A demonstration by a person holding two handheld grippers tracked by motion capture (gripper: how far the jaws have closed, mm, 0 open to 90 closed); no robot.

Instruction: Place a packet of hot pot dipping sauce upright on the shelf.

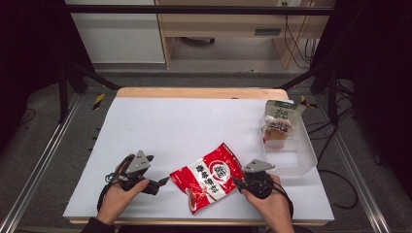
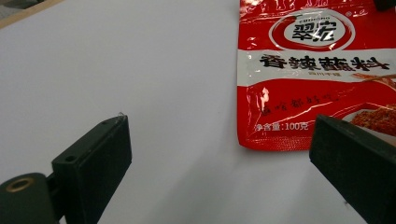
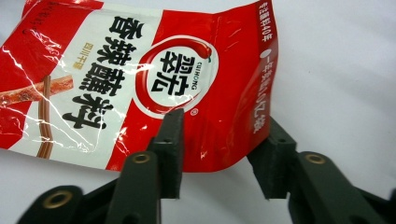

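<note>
The red seasoning packet point(image 1: 208, 176) lies flat on the white surface point(image 1: 170, 126), near the person's edge and between the two hands. The right tongs point(image 1: 236, 180) are at the packet's right-hand edge, taking hold of it: one jaw lies over the printed face, the other beyond the curled edge, a gap still showing, so I'd call them apart around it rather than clamped. The left tongs point(image 1: 165, 181) wait just left of the packet, jaws wide apart and holding nothing.

Next, I'd judge, the right jaws must close fully on that lifted edge before any lifting, likely toward the clear bin point(image 1: 303, 150) to the packet's right, where another pouch point(image 1: 279, 124) stands.

The right gripper view shows the packet's edge point(image 3: 233, 93) buckling up between the jaws; the high view shows the bin.
</note>
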